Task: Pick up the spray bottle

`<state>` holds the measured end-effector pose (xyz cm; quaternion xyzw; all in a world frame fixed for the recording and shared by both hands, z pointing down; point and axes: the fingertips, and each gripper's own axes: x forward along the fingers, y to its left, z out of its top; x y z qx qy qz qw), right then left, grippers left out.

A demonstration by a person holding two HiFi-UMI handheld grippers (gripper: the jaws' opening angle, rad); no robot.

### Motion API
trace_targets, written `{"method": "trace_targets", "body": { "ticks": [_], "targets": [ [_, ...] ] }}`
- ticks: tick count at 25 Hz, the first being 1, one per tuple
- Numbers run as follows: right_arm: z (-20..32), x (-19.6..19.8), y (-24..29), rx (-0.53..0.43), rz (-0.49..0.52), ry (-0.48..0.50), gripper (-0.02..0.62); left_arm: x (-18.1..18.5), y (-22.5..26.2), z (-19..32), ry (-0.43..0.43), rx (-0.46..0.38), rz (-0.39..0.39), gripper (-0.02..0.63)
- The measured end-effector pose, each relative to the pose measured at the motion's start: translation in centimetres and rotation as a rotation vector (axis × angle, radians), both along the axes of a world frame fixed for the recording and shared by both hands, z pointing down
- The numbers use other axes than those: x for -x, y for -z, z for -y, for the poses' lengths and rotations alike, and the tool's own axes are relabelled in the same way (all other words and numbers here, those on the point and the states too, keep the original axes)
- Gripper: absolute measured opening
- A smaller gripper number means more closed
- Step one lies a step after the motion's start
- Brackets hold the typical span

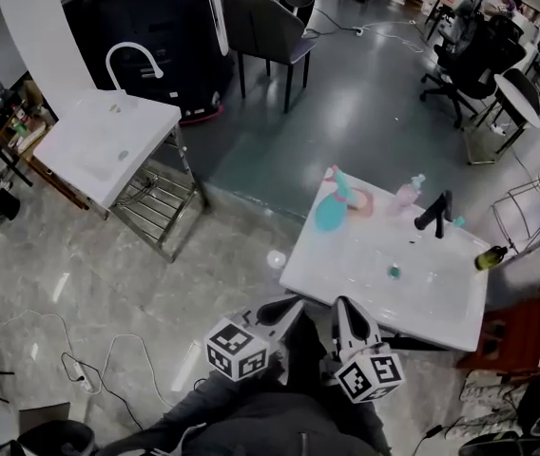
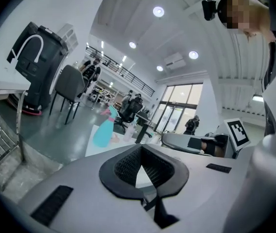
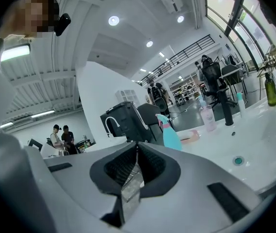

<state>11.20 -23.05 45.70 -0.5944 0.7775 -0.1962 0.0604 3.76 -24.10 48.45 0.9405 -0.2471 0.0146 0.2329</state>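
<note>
The spray bottle (image 1: 330,207) is teal with a pink trigger head and stands upright on the far left corner of a white basin top (image 1: 365,255). It also shows as the spray bottle (image 2: 103,130) in the left gripper view and the spray bottle (image 3: 169,132) in the right gripper view, well ahead of the jaws. My left gripper (image 1: 289,305) and right gripper (image 1: 343,304) hover side by side at the basin's near edge, apart from the bottle. Each of the left gripper (image 2: 142,147) and right gripper (image 3: 137,143) has its jaws shut with nothing between them.
On the basin top stand a pink bottle (image 1: 405,196), a black faucet (image 1: 434,215), a pink dish (image 1: 362,201) and a green bottle (image 1: 490,256). A second white sink (image 1: 108,136) on a steel frame stands to the left, with a chair (image 1: 265,31) behind.
</note>
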Motion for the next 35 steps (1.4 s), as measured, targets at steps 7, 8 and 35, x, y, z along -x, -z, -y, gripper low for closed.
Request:
{"method": "trace_targets", "body": {
  "ticks": [7, 8, 35],
  "targets": [
    [4.8, -2.2, 1.0, -0.002, -0.027, 0.018, 0.012, -0.5, -0.2, 3.7, 0.044, 0.044, 0.006, 0.003],
    [5.7, -2.4, 1.0, -0.001, -0.028, 0.023, 0.012, -0.7, -0.2, 4.5, 0.047, 0.044, 0.006, 0.003],
    [24.6, -6.4, -0.5, -0.024, -0.127, 0.215, 0.206, -6.8, -0.3, 19.7, 0.211, 0.081, 0.039, 0.003]
  ]
}}
